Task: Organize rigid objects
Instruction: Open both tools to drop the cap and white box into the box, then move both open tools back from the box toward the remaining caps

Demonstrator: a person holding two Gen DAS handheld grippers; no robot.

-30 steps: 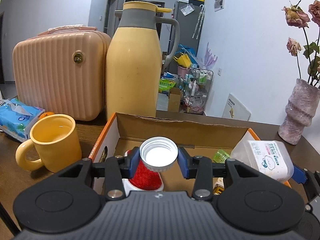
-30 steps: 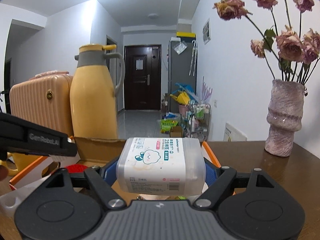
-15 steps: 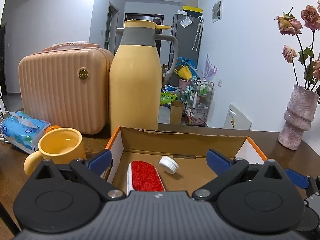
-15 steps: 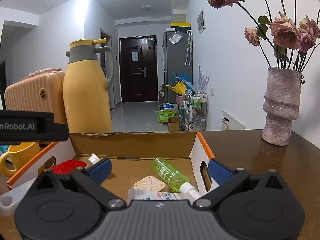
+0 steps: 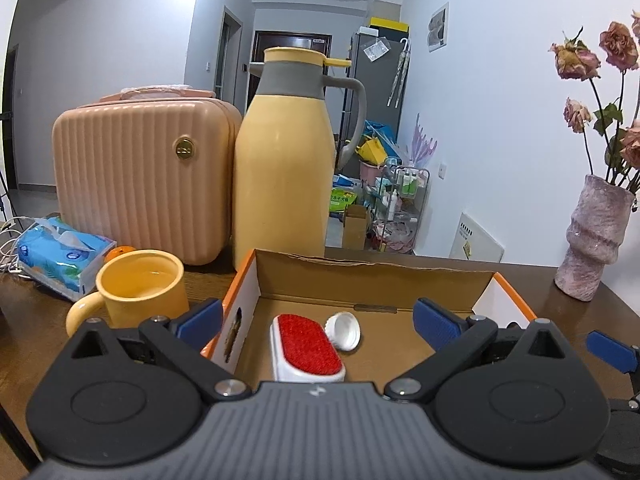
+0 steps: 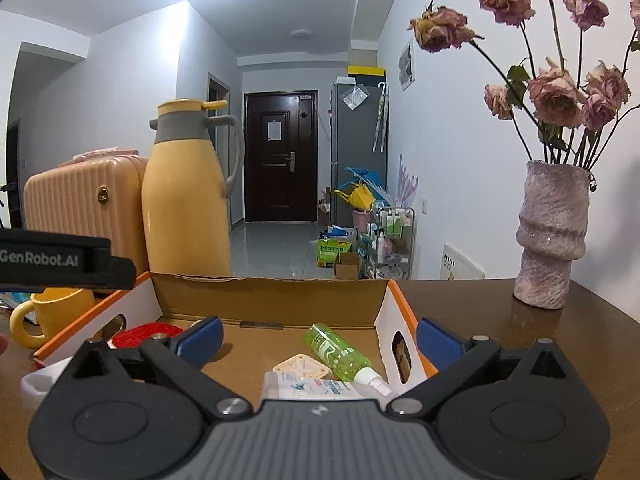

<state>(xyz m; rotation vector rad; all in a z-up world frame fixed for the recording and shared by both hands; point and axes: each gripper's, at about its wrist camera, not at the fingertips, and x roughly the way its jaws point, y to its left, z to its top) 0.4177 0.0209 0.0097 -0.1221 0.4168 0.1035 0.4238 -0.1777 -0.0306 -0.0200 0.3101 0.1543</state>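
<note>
Both wrist cameras look forward and slightly down from close before the box [image 5: 372, 280], sharing it, the flask [image 6: 186, 204] and the hallway beyond

The right gripper's body hides most of the wipes pack [image 6: 308, 388]; the flowers [image 5: 600, 64] run off-frame.

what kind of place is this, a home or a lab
Most likely a lived-in flat: a dark front door closes the hallway, a grey fridge stands by cluttered shelves, and a pink vase of dried roses decorates the brown wooden table.

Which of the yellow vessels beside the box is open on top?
The mug, left of the box; the tall jug behind is lidded.
</note>
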